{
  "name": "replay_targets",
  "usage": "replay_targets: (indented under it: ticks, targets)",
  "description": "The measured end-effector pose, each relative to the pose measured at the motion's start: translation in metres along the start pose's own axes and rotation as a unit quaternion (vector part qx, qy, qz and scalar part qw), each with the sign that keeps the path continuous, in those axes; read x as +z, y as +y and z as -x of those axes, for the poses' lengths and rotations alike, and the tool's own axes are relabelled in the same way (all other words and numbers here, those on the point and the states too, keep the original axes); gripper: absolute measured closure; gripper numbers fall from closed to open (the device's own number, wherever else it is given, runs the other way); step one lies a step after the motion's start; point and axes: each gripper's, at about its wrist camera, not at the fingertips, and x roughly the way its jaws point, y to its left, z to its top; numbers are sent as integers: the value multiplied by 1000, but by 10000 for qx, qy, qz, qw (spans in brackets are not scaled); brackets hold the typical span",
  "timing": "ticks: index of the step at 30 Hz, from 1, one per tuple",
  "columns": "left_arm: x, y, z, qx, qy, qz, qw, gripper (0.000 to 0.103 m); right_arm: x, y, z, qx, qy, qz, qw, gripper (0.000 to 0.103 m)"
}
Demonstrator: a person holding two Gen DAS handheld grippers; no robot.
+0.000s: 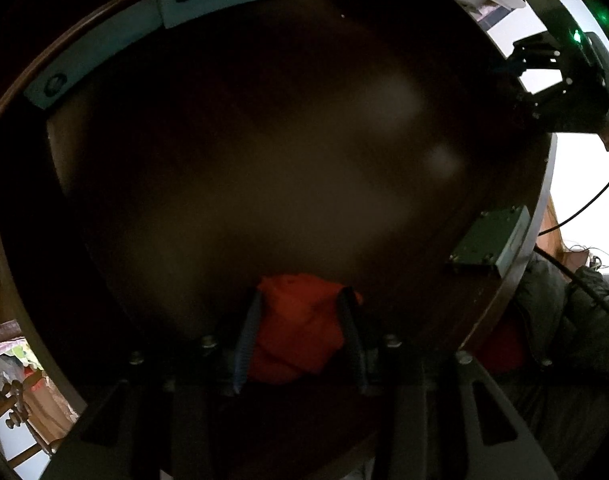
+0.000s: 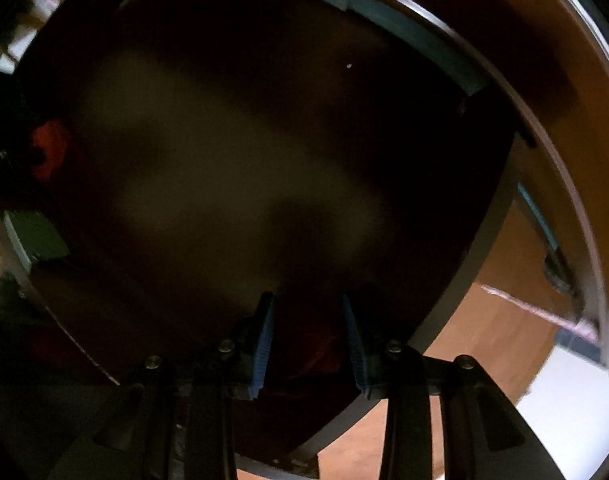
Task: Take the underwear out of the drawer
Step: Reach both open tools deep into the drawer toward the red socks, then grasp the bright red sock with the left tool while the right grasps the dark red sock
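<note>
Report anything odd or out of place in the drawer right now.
Nothing stands out. The left gripper pinches bunched red underwear over the dark drawer floor; elsewhere it is too dim to judge.

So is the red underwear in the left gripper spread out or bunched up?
Bunched up. The red underwear sits as a crumpled wad between the left gripper fingers, over the dark drawer floor.

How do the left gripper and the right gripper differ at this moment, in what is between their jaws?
The left gripper has a bright red-orange cloth bunched between its jaws, which press on it from both sides. The right gripper has only a dark reddish shape between its jaws, too dim to identify, and whether they grip it is unclear. Both point down into the dark wooden drawer, with jaws partly closed.
</note>
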Motion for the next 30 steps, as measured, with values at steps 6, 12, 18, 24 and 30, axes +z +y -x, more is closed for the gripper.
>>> replay_targets:
  ticks: [6,12,18,24,30]
  targets:
    - [-12,2,-7,-43,-48,139,9999,57,4,28,-12,-143,429,483,9978,70]
    - [-15,5,-5,-60,-167,237,9996,57,12,21,-7,210,386,-103,9990,86]
    - [-21,14,0,63,-383,377,9985,62,32,7,32,1602,-649,-966,9802,86]
    - [-19,17,1,-35,-545,428,9976,66,40,5,48,2534,-1464,-1205,9486,85]
    - [-14,31,13,-77,-740,698,9948,66,15,15,31,2644,-1638,-1843,9324,69]
